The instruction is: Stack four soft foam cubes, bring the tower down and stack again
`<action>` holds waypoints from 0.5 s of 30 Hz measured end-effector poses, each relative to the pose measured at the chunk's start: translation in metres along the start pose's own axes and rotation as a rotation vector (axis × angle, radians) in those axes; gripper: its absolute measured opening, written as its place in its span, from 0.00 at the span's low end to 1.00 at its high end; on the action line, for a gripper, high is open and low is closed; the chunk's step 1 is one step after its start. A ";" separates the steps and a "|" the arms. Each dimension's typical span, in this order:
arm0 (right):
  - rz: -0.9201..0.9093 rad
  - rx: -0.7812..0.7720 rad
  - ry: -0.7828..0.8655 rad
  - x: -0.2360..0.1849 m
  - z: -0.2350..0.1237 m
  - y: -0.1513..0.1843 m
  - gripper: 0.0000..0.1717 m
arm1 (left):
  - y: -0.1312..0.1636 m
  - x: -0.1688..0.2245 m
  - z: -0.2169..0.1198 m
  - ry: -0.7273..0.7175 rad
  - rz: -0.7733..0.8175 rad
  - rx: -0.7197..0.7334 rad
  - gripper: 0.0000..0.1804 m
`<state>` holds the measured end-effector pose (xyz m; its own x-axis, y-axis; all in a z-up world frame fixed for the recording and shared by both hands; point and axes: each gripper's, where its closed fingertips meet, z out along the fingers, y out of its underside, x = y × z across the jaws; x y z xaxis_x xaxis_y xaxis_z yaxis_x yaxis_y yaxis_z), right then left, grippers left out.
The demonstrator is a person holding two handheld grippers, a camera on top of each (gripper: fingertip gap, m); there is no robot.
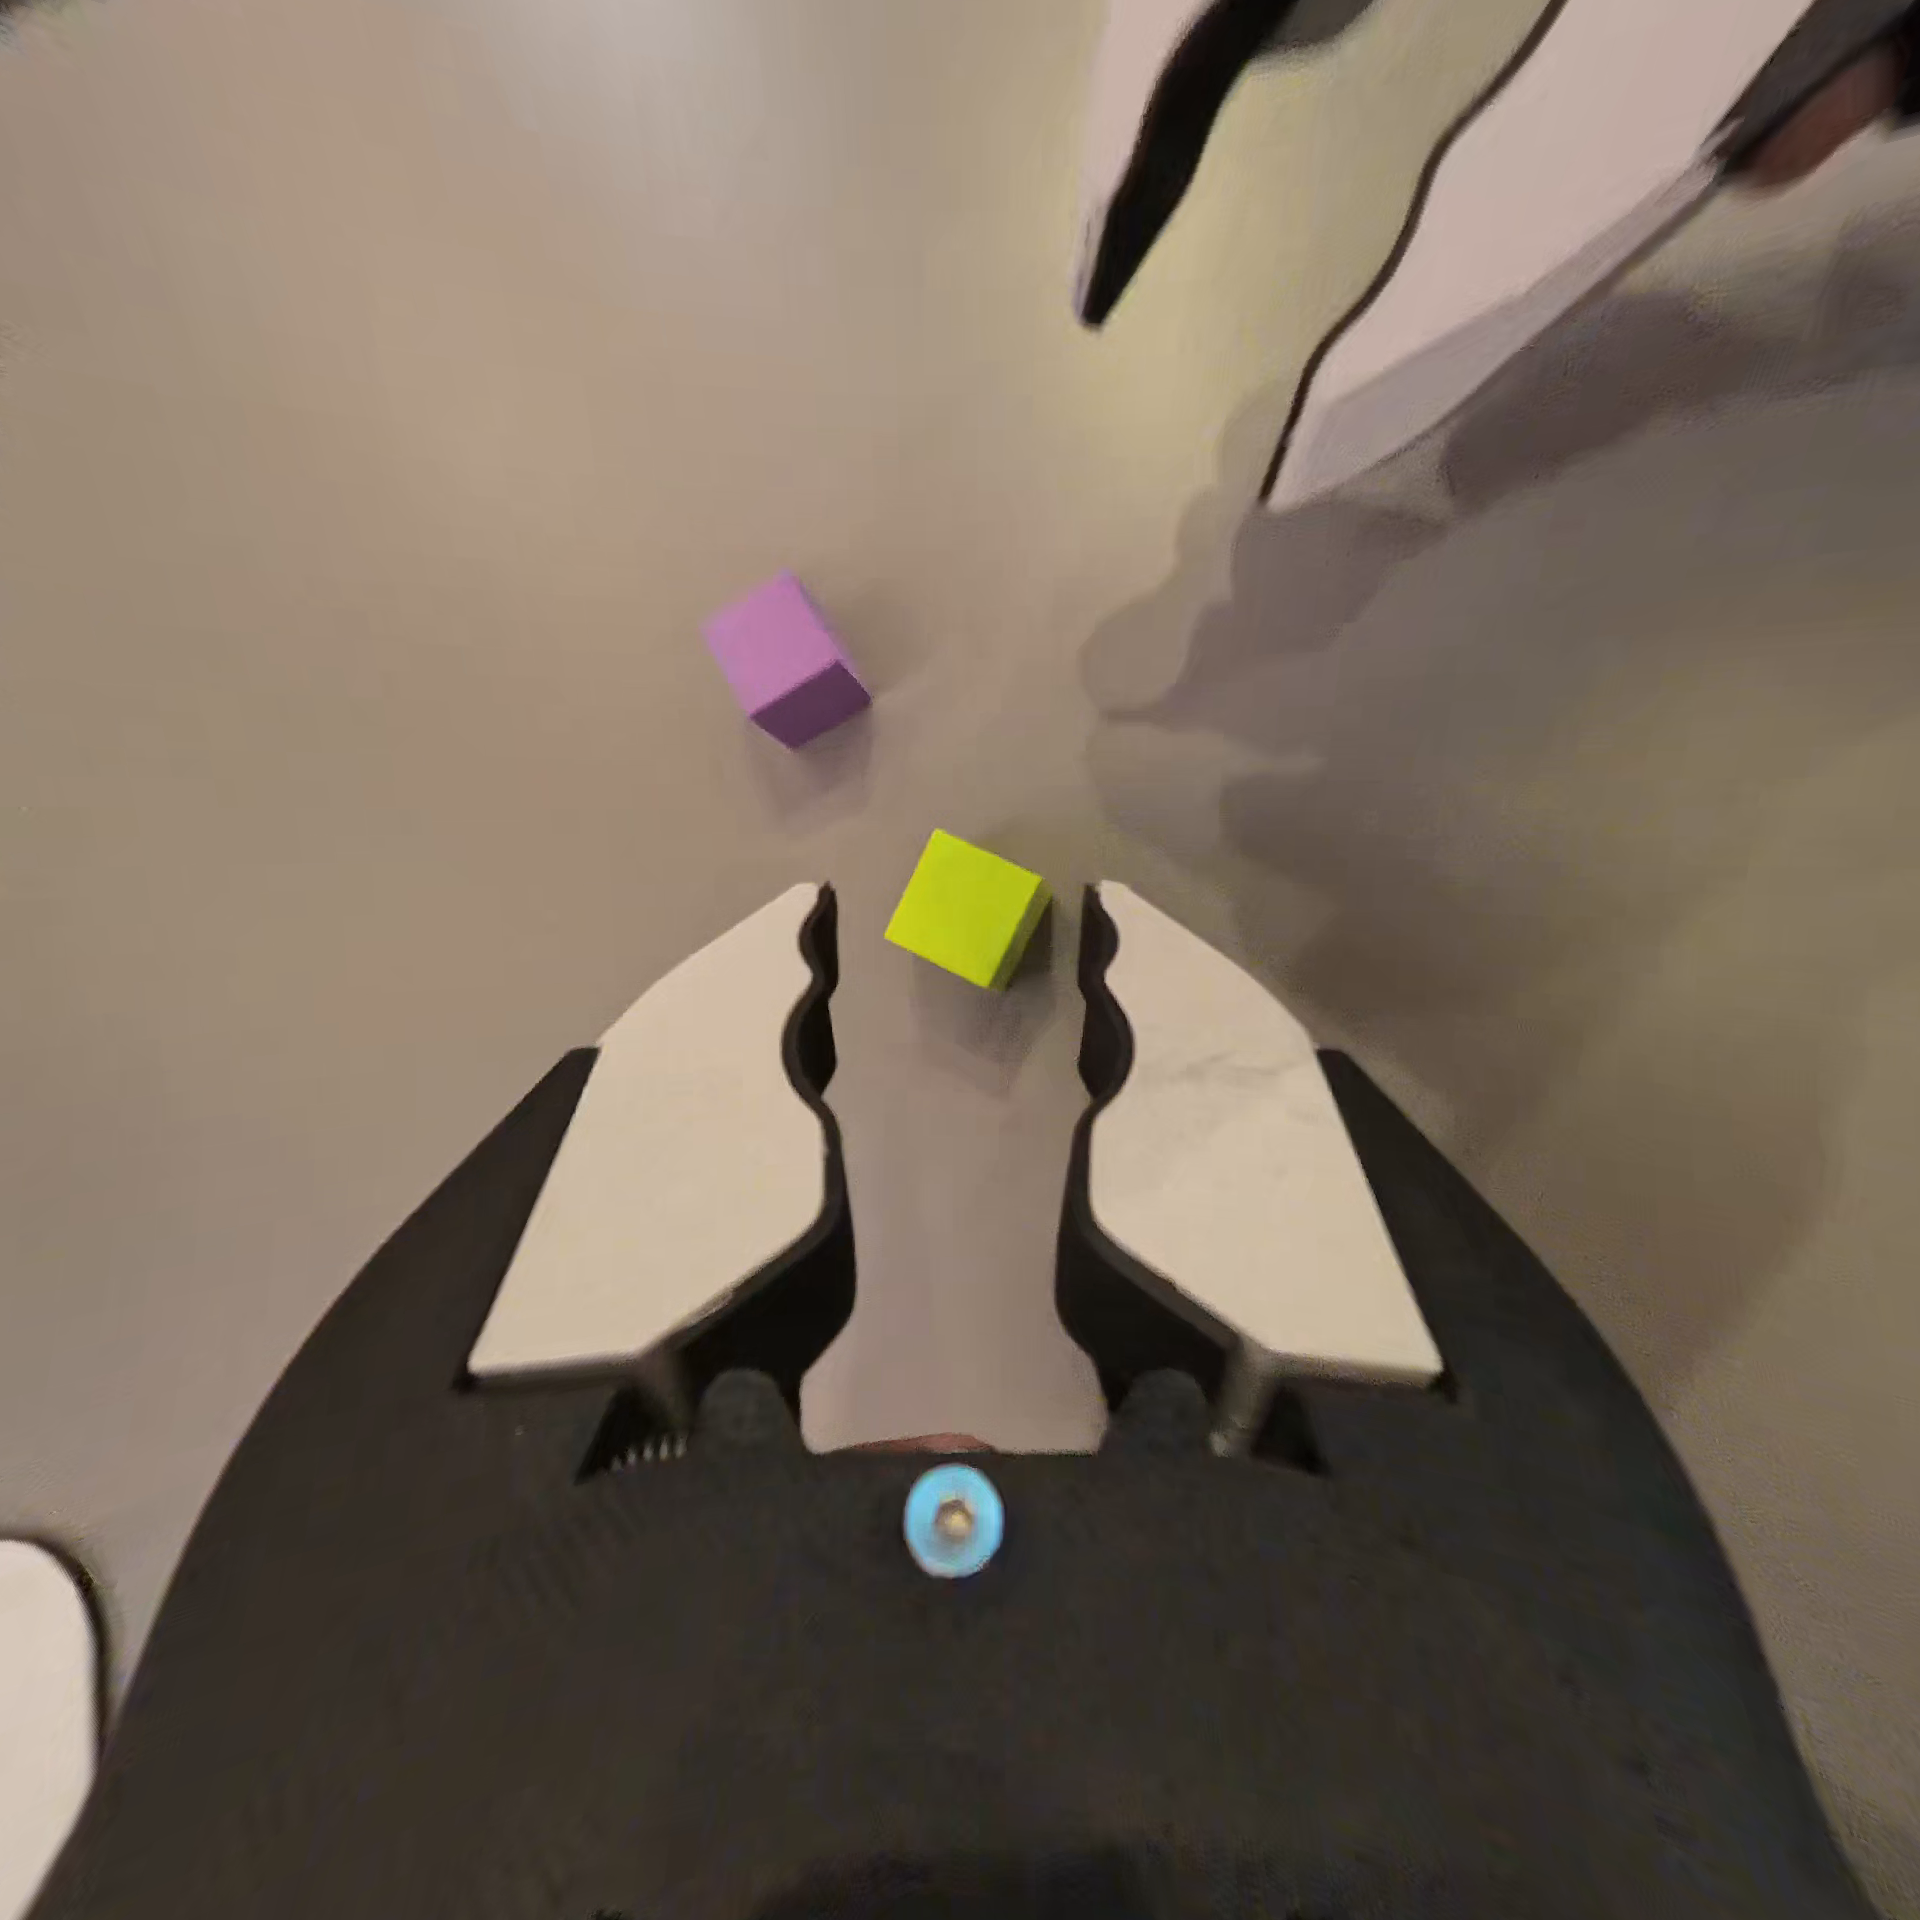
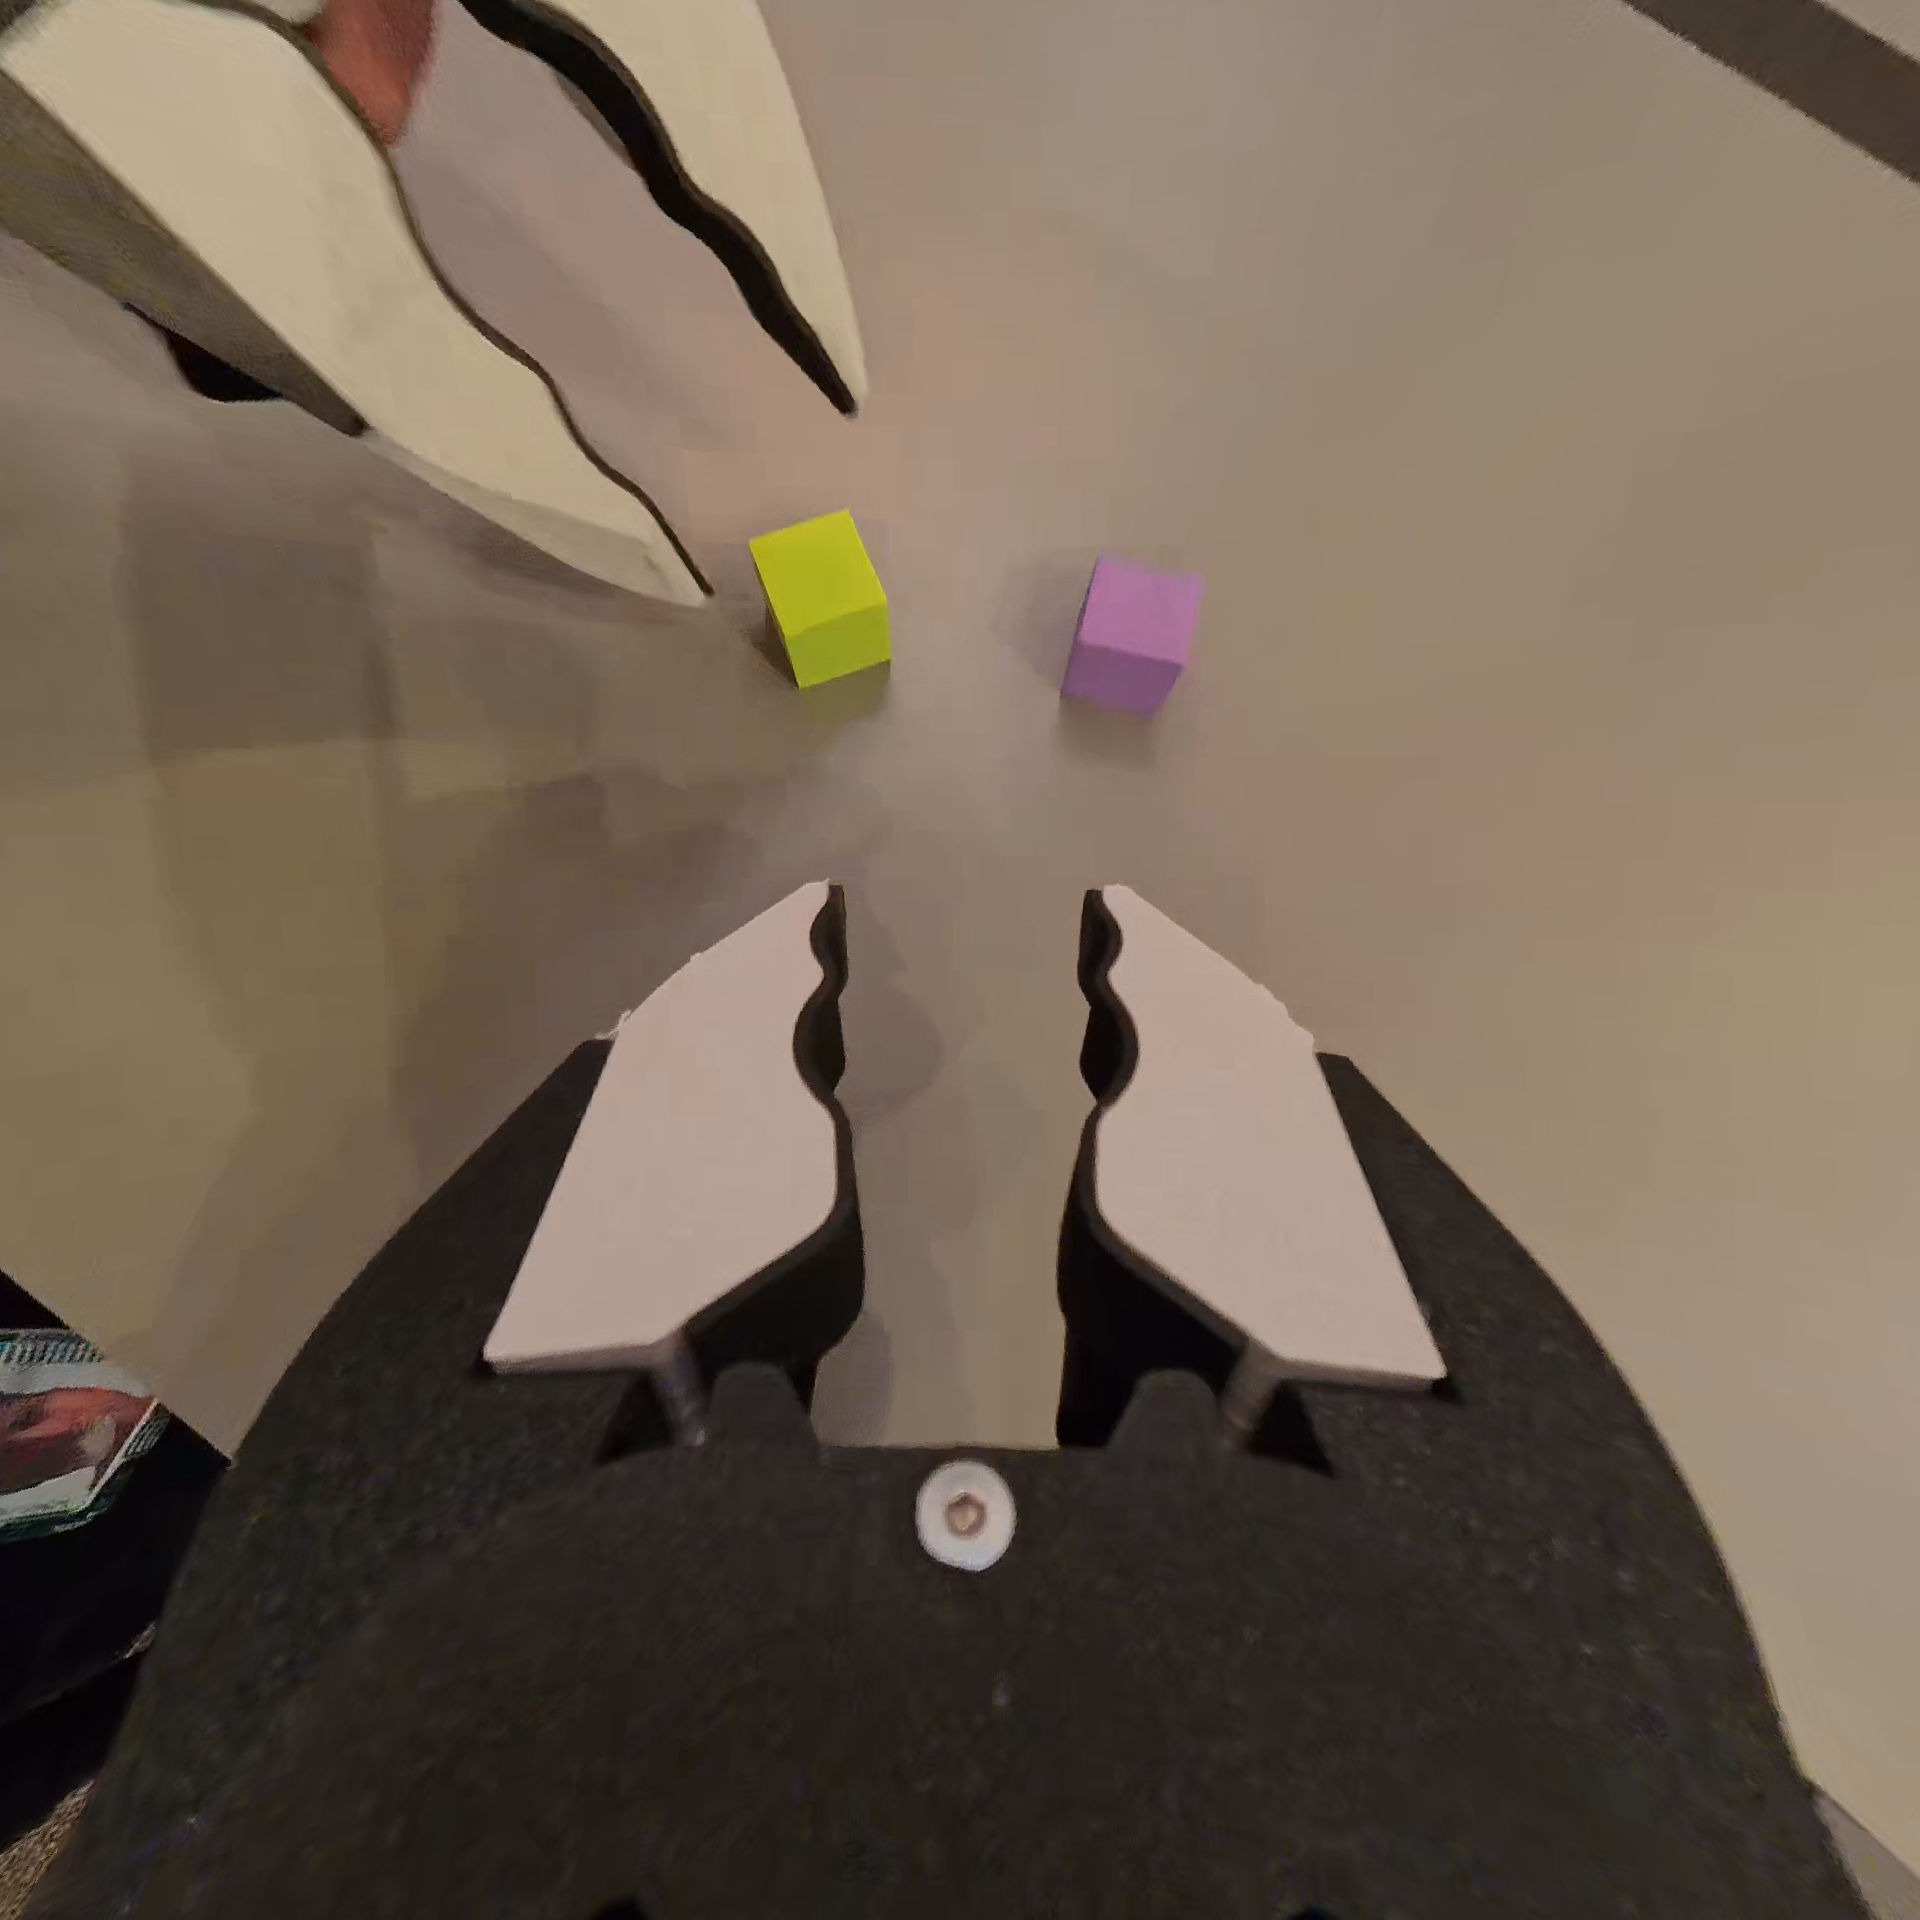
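A yellow-green foam cube (image 1: 966,909) lies on the beige table (image 1: 364,623), tilted to my view. My left gripper (image 1: 956,896) is open with the cube between its fingertips, and there is a gap on both sides. A purple cube (image 1: 784,660) lies a little beyond it to the left. In the right wrist view the left gripper (image 2: 777,499) comes in from the upper left, one fingertip beside the yellow-green cube (image 2: 821,597), with the purple cube (image 2: 1132,634) to its right. My right gripper (image 2: 961,894) is open and empty, short of both cubes. It also shows blurred in the left wrist view (image 1: 1174,405).
A dark strip (image 2: 1787,62) crosses the far right corner of the right wrist view. A printed, colourful object (image 2: 62,1434) lies below the table's near left edge. A white shape (image 1: 42,1683) shows at the lower left of the left wrist view. My right fingertips sit around 9 centimeters from my left ones.
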<state>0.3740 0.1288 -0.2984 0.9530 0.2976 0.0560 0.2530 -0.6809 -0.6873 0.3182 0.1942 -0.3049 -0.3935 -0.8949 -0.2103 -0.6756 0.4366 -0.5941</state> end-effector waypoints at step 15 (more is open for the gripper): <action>-0.001 0.067 -0.071 -0.016 0.008 -0.004 0.22 | 0.025 -0.006 -0.016 0.046 0.023 -0.164 0.16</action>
<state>0.3566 0.1325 -0.3024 0.9381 0.3464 0.0069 0.2400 -0.6353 -0.7340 0.2936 0.2116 -0.3056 -0.4358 -0.8808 -0.1848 -0.7571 0.4699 -0.4539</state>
